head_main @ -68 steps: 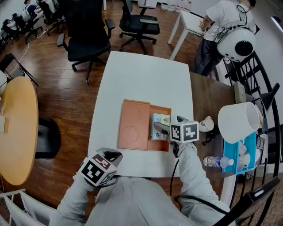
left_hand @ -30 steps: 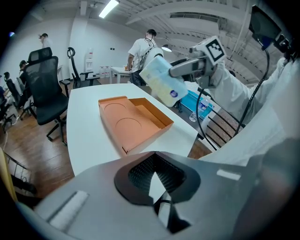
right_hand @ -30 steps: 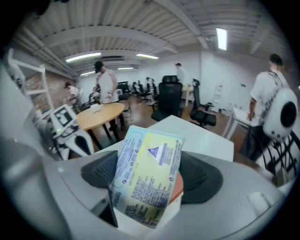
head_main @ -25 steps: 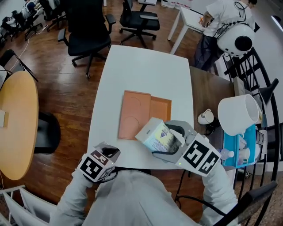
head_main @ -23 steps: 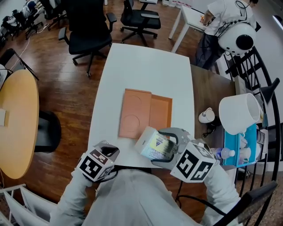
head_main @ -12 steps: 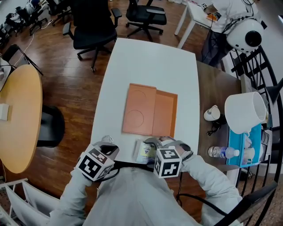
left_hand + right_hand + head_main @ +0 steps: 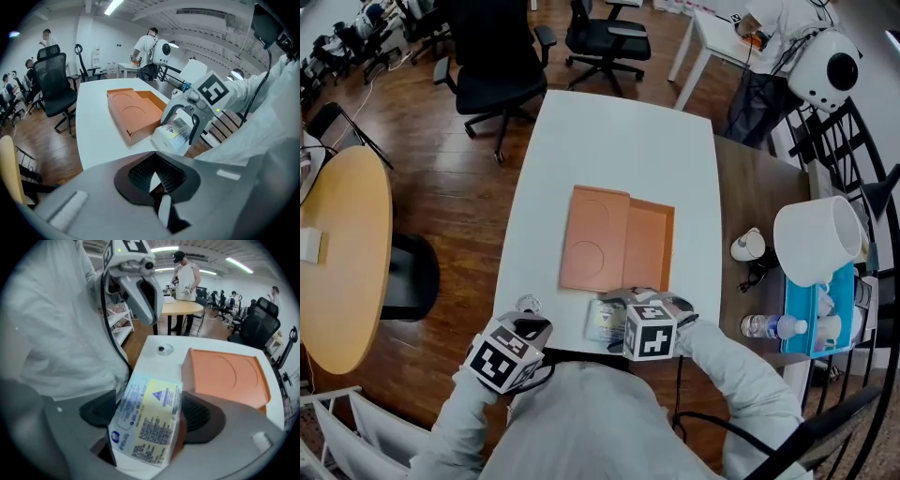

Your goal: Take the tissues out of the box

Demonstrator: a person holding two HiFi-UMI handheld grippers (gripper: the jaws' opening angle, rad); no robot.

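Note:
A tissue pack (image 7: 607, 322) with a pale yellow and blue label lies on the white table (image 7: 619, 150) near its front edge, in front of the orange box (image 7: 619, 242). The box's lid is slid to the left, and its right part stands open with nothing in it. My right gripper (image 7: 614, 322) has the tissue pack (image 7: 147, 420) between its jaws, which are opening while still against its sides. From the left gripper view, the right gripper (image 7: 185, 126) straddles the pack (image 7: 176, 133). My left gripper (image 7: 530, 317) hovers at the table's front left, shut and holding nothing.
A small round object (image 7: 526, 304) lies on the table by the left gripper. On a wooden side table to the right are a white cup (image 7: 747, 246), a water bottle (image 7: 766, 325) and a large white shade (image 7: 811, 239). Office chairs (image 7: 492, 70) and a person (image 7: 769, 28) are behind.
The right gripper lifted the tissue pack out of the orange box, carried it toward me and set it down on the table's front edge. The left gripper stayed put.

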